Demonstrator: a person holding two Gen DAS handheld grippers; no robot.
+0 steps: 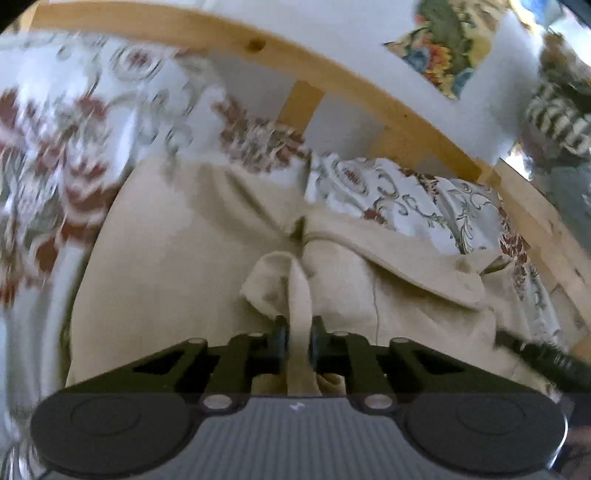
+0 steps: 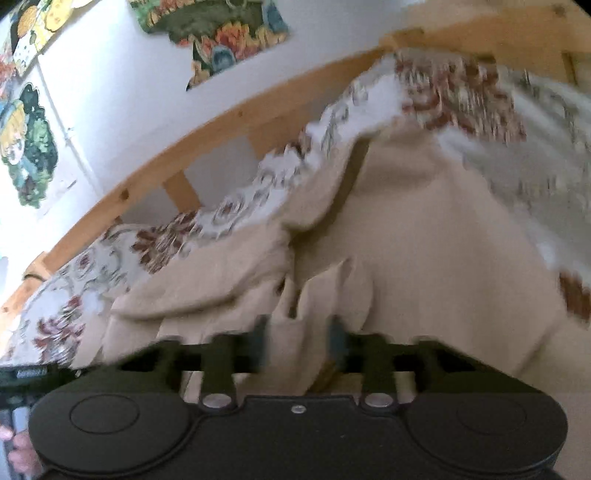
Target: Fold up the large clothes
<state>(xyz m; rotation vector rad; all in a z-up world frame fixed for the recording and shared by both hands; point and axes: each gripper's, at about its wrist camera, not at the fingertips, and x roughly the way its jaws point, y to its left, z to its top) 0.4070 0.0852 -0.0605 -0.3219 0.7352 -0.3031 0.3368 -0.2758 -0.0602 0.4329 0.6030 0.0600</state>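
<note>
A large beige garment [image 1: 177, 258] lies spread on a floral bedsheet [image 1: 55, 147]. My left gripper [image 1: 298, 332] is shut on a bunched fold of the beige garment, which runs up between the fingers. In the right wrist view the same beige garment [image 2: 424, 240] fills the middle. My right gripper [image 2: 299, 332] has a thick fold of the garment between its fingers, which stand wider apart than the left's but press on the cloth. The view is blurred by motion.
A wooden bed rail [image 1: 258, 55] with slats runs behind the sheet, also in the right wrist view [image 2: 184, 147]. Colourful pictures [image 2: 221, 33] hang on the white wall. The other gripper's black body [image 1: 535, 354] shows at the right edge.
</note>
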